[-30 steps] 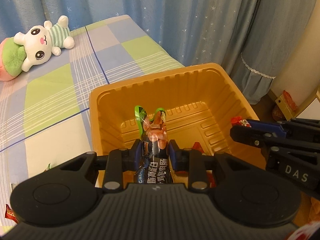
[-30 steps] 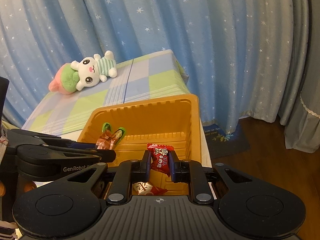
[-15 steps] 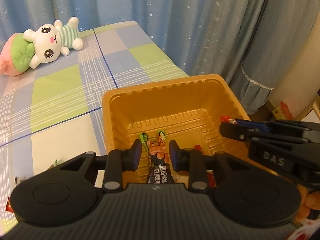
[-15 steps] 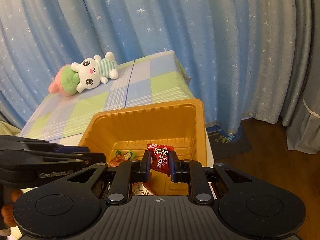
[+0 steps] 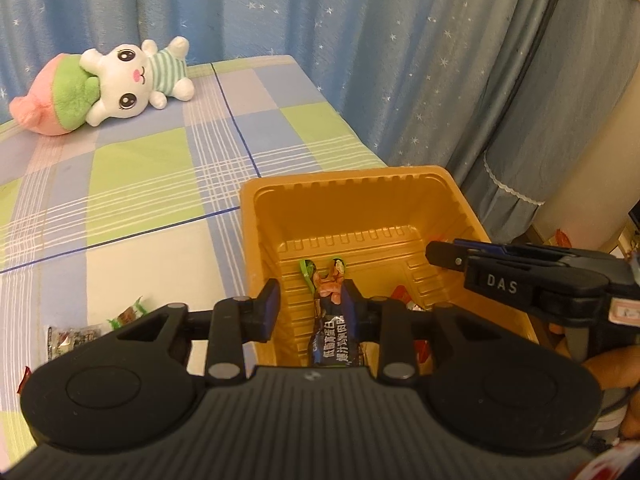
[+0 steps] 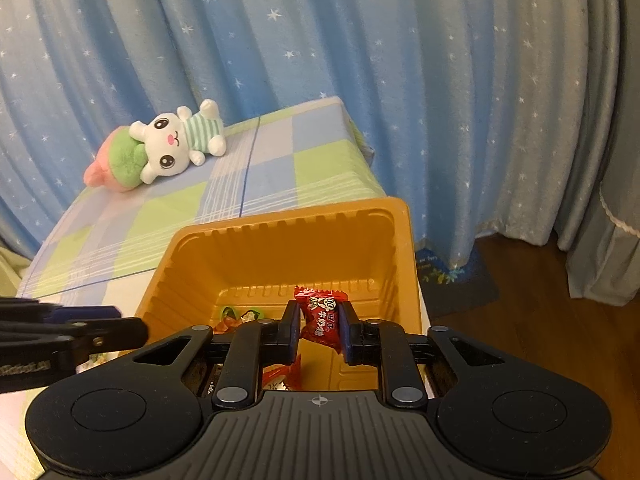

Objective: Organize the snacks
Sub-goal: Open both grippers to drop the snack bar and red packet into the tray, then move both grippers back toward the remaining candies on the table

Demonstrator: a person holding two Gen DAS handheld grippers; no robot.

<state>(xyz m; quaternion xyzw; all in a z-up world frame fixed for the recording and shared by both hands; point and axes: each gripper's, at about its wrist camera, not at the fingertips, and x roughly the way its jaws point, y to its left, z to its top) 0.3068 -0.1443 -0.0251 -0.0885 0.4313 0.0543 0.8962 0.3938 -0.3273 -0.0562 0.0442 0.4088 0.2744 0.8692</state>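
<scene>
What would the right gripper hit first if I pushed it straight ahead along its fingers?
Probably the far wall of the orange tray. The right gripper, with the red candy between its fingers, points over the tray's inside toward that wall. Depth is unclear, so it could meet the tray floor first.

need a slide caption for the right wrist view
Right gripper holds a red candy over the orange tray, plush rabbit behind.
</scene>
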